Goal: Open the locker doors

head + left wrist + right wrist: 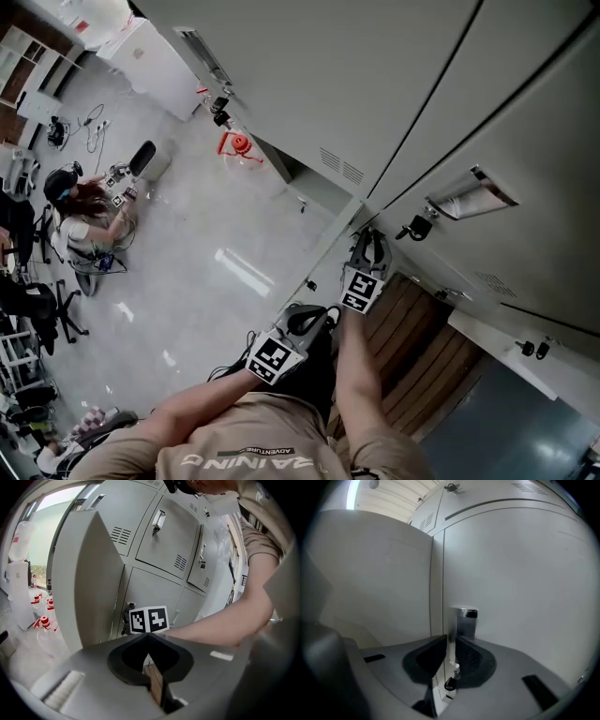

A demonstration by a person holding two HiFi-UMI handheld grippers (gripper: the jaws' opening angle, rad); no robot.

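Note:
Grey metal locker doors (356,84) fill the head view. My right gripper (369,240) reaches to the edge of a low door and is shut on its chrome handle (462,619), a thin metal flap pinched between the jaws; a small key (450,683) hangs below. The door (520,578) behind the handle looks flush with its frame. My left gripper (307,321) hangs back beside the right forearm, shut with nothing in it, its tips (149,637) meeting. From the left gripper view I see the right gripper's marker cube (149,619) ahead.
One locker door (89,573) stands open at the left. Another handle (466,197) with a key (417,226) sits on the door to the right. Wood planks (422,356) lie below. A seated person (82,220) and red-white bottles (43,620) are on the floor.

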